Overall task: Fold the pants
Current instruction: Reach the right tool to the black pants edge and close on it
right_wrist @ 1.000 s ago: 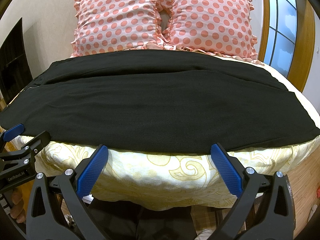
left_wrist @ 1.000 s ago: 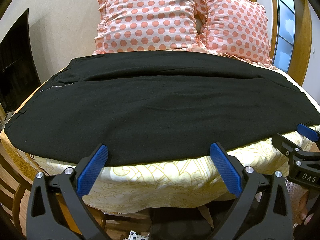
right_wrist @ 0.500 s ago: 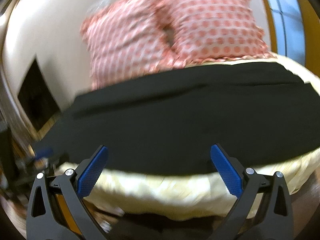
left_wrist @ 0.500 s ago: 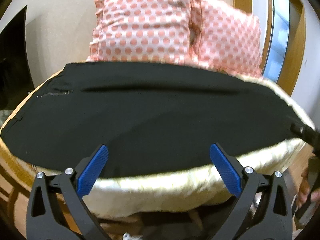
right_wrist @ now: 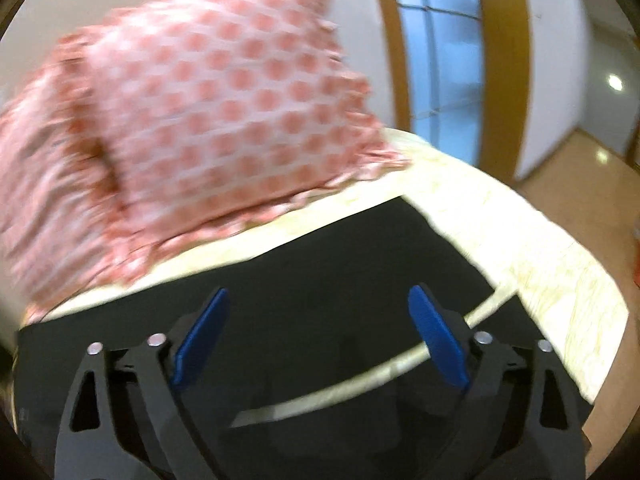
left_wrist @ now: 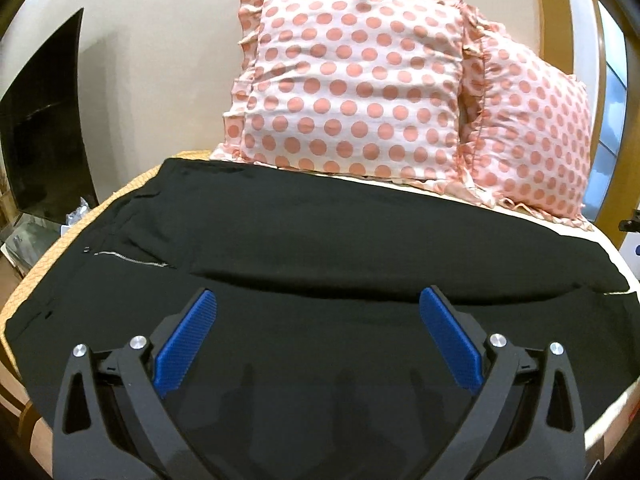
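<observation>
The black pants [left_wrist: 320, 248] lie spread flat across the bed [right_wrist: 540, 264], legs running side to side, zipper toward the left in the left wrist view. The left tool [left_wrist: 318, 336] angles down over the near leg, its blue pads spread wide with nothing pinched between them. The right tool [right_wrist: 318, 336] tilts down over the hem end of the pants [right_wrist: 360, 264], where a strip of pale bedspread shows between the two legs; its jaws are closing, not yet pressing cloth. Two polka-dot pillows [left_wrist: 352, 80] stand against the wall behind.
</observation>
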`<act>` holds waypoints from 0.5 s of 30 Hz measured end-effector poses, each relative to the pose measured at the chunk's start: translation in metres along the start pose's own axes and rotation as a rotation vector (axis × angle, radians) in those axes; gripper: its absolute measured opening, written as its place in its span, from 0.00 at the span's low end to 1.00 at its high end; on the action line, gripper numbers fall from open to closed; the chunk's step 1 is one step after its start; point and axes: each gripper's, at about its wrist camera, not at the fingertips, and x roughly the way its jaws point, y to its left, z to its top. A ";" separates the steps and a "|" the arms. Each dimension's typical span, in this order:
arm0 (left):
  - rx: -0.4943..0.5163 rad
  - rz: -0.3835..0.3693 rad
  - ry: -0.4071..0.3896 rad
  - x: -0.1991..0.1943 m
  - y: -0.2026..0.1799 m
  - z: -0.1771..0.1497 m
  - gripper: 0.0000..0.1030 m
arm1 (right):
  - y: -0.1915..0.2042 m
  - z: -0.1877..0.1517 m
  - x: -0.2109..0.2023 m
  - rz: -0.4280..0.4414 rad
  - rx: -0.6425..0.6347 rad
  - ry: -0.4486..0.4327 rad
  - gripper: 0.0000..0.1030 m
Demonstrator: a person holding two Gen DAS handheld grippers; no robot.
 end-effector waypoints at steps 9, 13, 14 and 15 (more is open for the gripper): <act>-0.003 -0.070 0.081 0.025 0.000 -0.005 0.98 | -0.005 0.054 0.130 -0.218 0.148 0.154 0.61; -0.020 -0.086 0.109 0.030 0.002 -0.007 0.98 | -0.003 0.058 0.155 -0.270 0.154 0.168 0.61; -0.025 -0.091 0.114 0.031 0.003 -0.006 0.98 | 0.000 0.059 0.162 -0.286 0.141 0.171 0.60; -0.031 -0.092 0.119 0.032 0.004 -0.007 0.98 | 0.003 0.060 0.167 -0.303 0.128 0.175 0.61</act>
